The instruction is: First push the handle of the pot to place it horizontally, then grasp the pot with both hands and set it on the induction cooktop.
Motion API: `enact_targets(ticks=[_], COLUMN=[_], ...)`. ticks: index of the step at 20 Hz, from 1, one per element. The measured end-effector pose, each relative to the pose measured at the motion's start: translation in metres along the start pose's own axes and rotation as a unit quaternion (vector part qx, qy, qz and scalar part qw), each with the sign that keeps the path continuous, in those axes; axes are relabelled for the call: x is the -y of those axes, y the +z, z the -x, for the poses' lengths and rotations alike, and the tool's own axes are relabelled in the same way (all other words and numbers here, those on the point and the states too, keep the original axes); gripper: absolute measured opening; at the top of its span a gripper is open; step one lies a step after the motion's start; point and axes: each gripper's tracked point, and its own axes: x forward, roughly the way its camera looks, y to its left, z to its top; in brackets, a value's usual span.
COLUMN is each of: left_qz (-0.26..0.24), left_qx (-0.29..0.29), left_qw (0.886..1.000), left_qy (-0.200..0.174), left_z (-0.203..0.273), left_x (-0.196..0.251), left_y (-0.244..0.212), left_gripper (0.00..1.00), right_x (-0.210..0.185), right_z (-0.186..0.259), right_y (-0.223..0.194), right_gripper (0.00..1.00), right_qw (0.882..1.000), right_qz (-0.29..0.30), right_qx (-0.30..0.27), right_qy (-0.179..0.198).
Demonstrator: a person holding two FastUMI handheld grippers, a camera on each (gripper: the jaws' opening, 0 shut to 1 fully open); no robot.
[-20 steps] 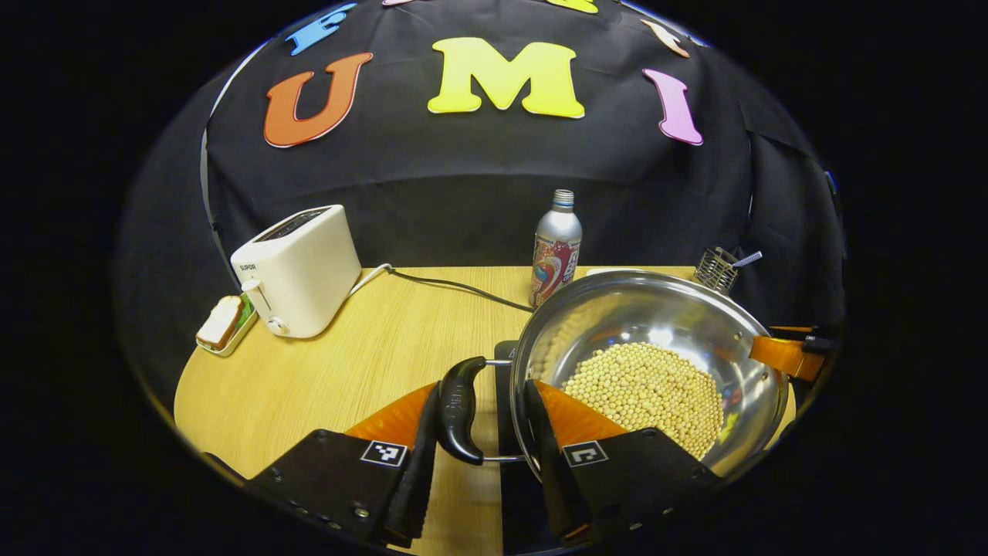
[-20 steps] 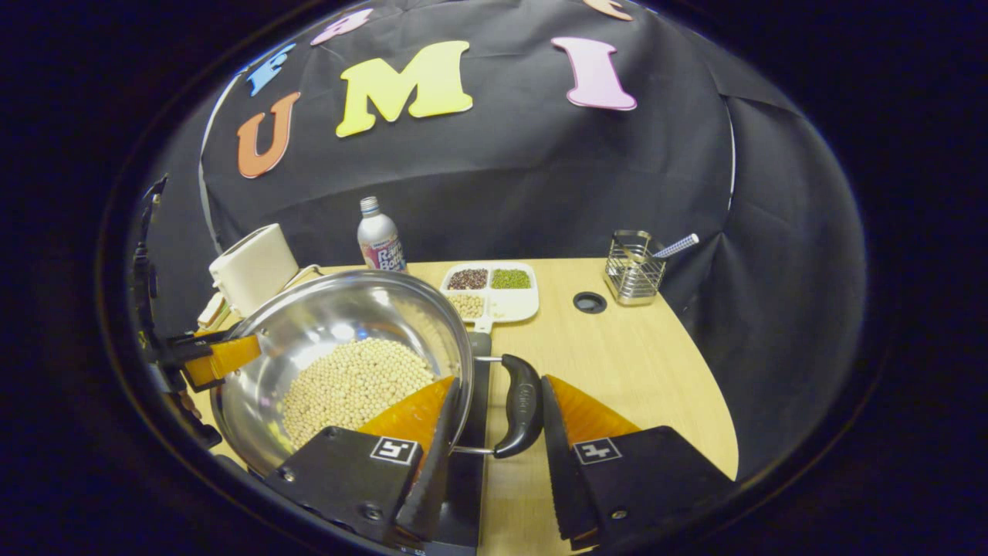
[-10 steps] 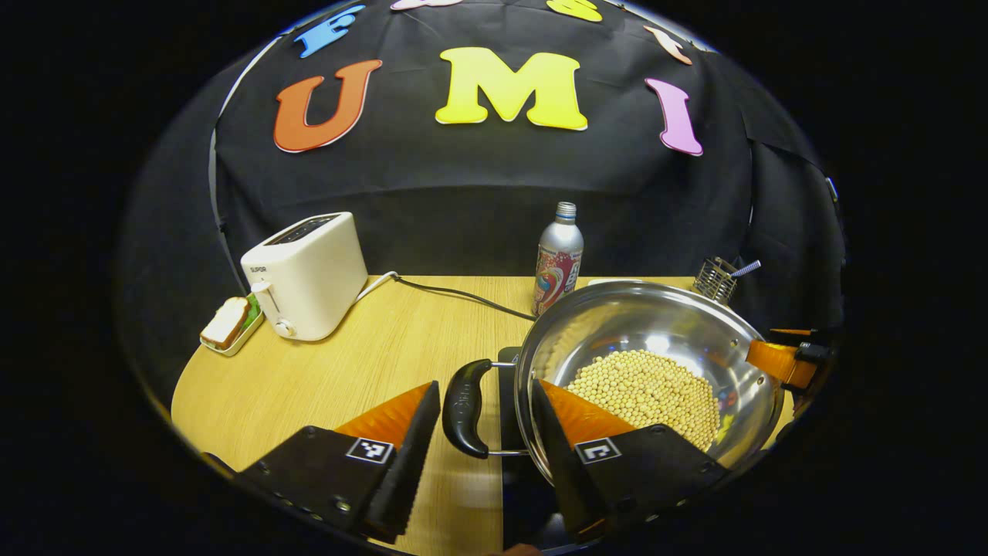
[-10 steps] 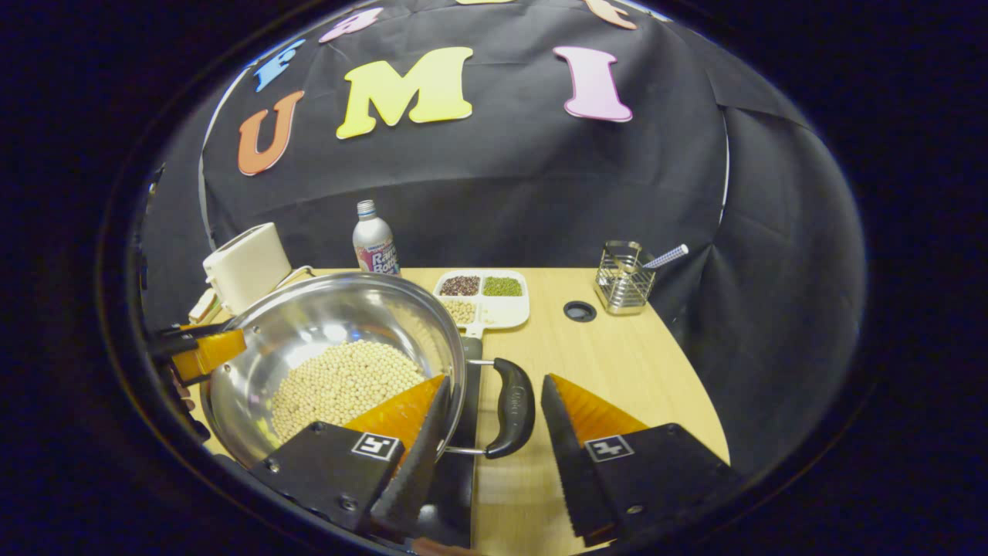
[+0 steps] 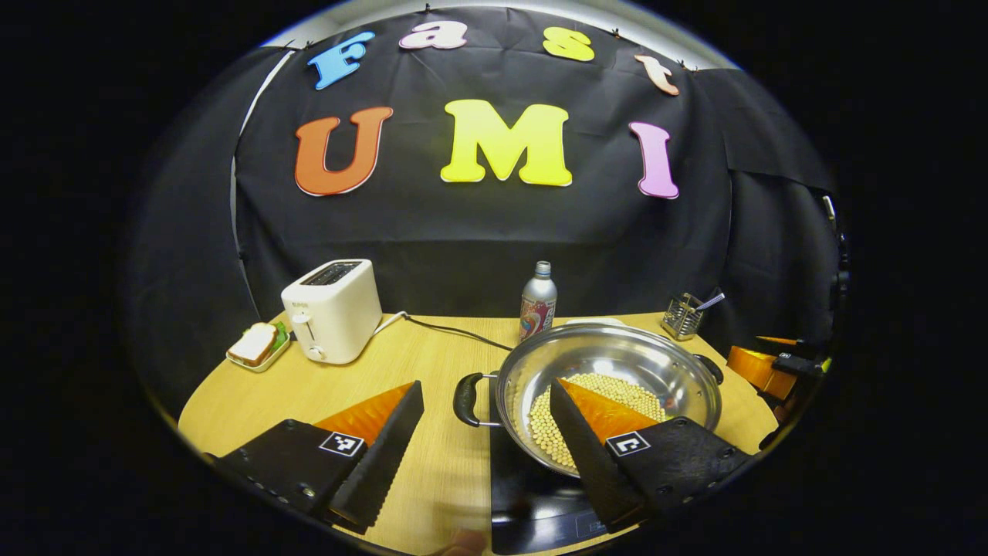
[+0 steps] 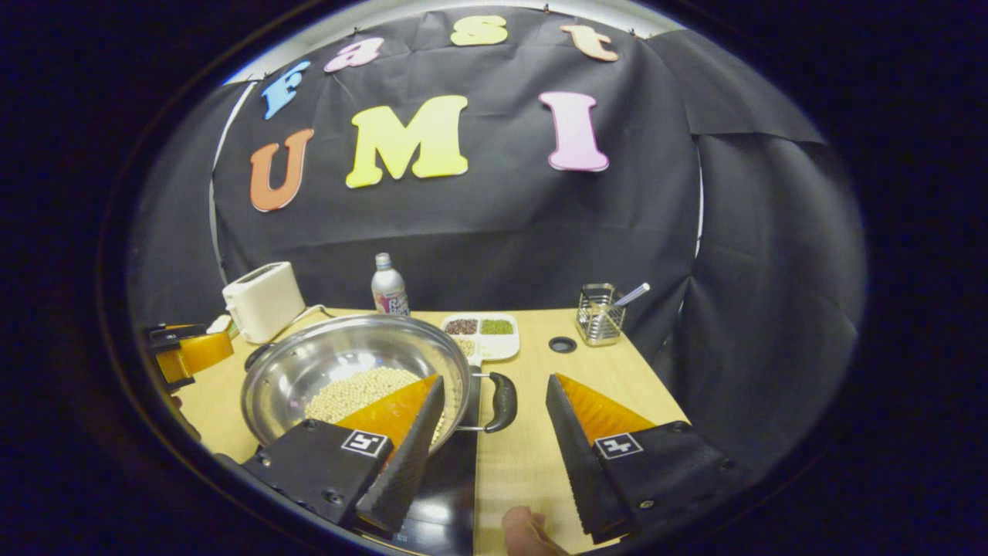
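A steel pot (image 5: 617, 357) holding soybeans (image 5: 540, 426) sits on the black induction cooktop (image 5: 532, 494), level on the wooden table. My left gripper (image 5: 486, 386) is open, drawn back from the pot's black left handle (image 5: 465, 399), touching nothing. In the right gripper view the pot (image 6: 340, 359) lies left of centre, its black right handle (image 6: 503, 401) ahead of my open right gripper (image 6: 495, 380), with a gap between them. The cooktop (image 6: 444, 494) shows under the pot. Each gripper also shows at the far edge of the other's view: right gripper (image 5: 760, 367), left gripper (image 6: 185, 351).
A white toaster (image 5: 333, 309) with its cord and a plate with bread (image 5: 257, 345) stand back left. A bottle (image 5: 538, 301) is behind the pot, a wire holder (image 5: 682, 315) back right. A divided tray of beans (image 6: 480, 334) and a table hole (image 6: 562, 344) lie beyond the right handle.
Both grippers have opened wider and pulled back and up from the pot's handles. The pot looks smaller and stays on the cooktop.
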Motion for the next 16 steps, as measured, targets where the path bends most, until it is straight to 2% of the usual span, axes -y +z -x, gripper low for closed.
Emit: enact_targets(ticks=[1, 3, 10, 16], left_qz=[-0.002, -0.004, -0.033, -0.047], left_qx=[0.010, 0.027, 0.093, 0.176], left_qw=[1.000, 1.000, 0.994, 0.981], left_qy=[0.001, 0.000, 0.036, 0.064], left_z=[0.014, 0.041, 0.149, 0.254], left_x=[0.001, 0.005, 0.000, -0.003], left_y=[0.003, 0.010, 0.057, 0.110], left_gripper=[0.98, 0.98, 0.97, 0.97], right_x=[0.002, 0.000, -0.003, -0.010], right_z=[0.012, 0.041, 0.152, 0.258], right_y=[0.005, 0.014, 0.049, 0.095], right_gripper=[0.87, 1.00, 1.00, 1.00], right_qw=[1.000, 0.999, 0.996, 0.987], right_qz=[-0.003, -0.009, 0.005, 0.011], right_qx=[0.011, 0.032, 0.092, 0.159], right_qy=[-0.005, -0.005, -0.012, -0.010])
